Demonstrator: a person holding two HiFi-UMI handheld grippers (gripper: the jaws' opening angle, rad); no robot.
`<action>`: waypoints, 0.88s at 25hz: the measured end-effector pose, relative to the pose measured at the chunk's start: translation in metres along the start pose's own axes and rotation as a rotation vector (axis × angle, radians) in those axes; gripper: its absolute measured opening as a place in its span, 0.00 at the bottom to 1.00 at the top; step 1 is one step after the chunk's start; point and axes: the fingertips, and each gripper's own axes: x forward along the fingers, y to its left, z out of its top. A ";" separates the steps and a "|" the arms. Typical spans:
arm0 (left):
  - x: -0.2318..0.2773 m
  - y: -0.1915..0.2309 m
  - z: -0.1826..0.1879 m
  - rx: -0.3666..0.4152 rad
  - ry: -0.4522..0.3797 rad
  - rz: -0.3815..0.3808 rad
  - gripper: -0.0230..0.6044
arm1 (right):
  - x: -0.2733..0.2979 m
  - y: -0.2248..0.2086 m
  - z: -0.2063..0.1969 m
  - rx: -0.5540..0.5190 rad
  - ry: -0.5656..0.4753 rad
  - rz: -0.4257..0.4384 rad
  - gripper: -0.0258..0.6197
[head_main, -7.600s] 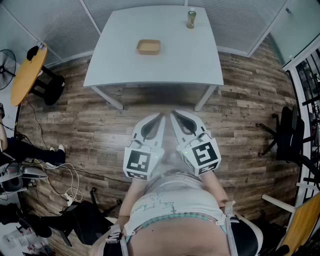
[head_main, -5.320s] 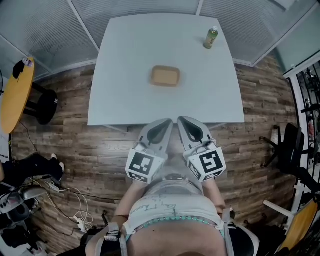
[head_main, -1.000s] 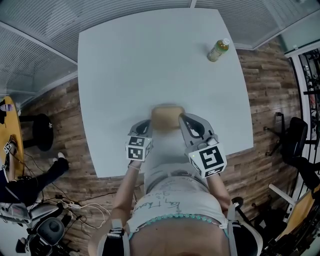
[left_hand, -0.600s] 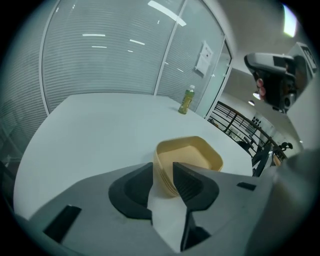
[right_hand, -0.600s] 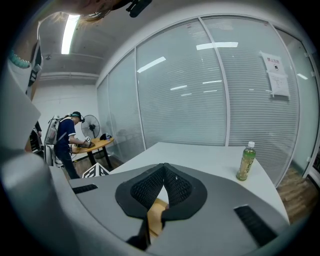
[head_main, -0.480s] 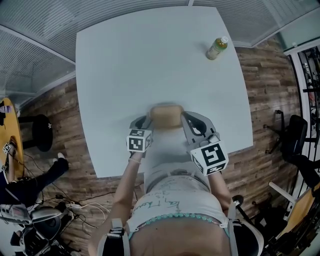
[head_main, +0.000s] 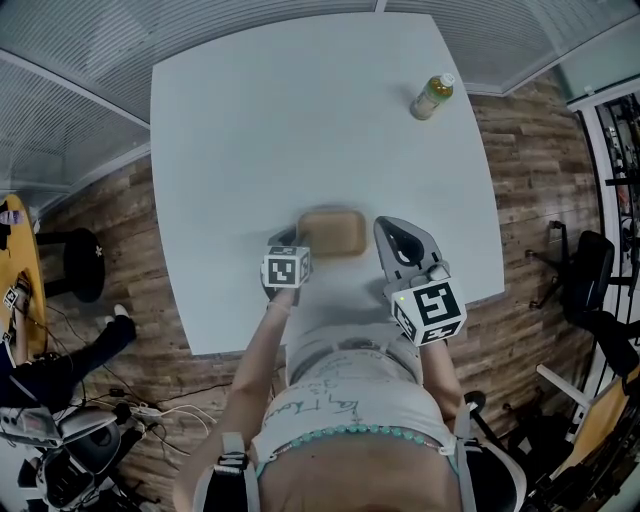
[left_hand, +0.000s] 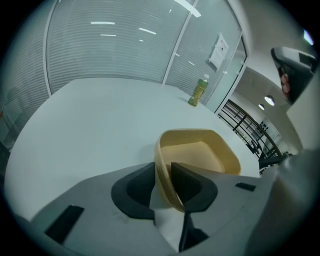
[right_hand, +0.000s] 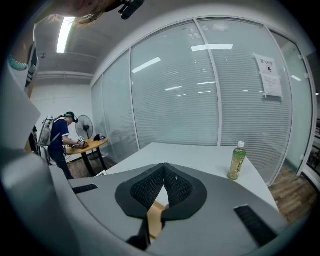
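A tan tray (head_main: 332, 230) lies on the white table (head_main: 250, 120), close to its near edge. My left gripper (head_main: 288, 240) is at the tray's left end. In the left gripper view the tray (left_hand: 200, 155) has its near wall between the two pads, with the left gripper (left_hand: 161, 167) shut on it. My right gripper (head_main: 392, 226) hangs just right of the tray without touching it. In the right gripper view the right gripper (right_hand: 164, 170) is shut, its pads meet, and it holds nothing. A sliver of tray (right_hand: 156, 220) shows below them.
A green drink bottle (head_main: 432, 96) stands upright at the table's far right corner, also seen as the bottle (left_hand: 199, 92) and the bottle (right_hand: 235, 161). Glass walls with blinds lie beyond. A person (right_hand: 60, 142) works at a round wooden table (right_hand: 87, 145) off to the left. Office chairs (head_main: 590, 285) stand to the right.
The person walked up to the table. In the last half second the left gripper slid forward over the tray's wall. The right gripper drifted slightly right, away from the tray.
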 end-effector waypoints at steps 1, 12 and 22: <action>0.000 0.000 -0.001 -0.013 -0.004 0.004 0.18 | -0.001 -0.002 0.000 -0.002 -0.002 -0.006 0.04; -0.001 0.007 -0.003 -0.244 -0.009 0.034 0.09 | -0.008 -0.010 -0.003 -0.019 0.002 -0.020 0.04; -0.013 0.006 -0.014 -0.242 0.006 0.036 0.08 | -0.019 -0.008 -0.003 -0.041 -0.007 -0.014 0.04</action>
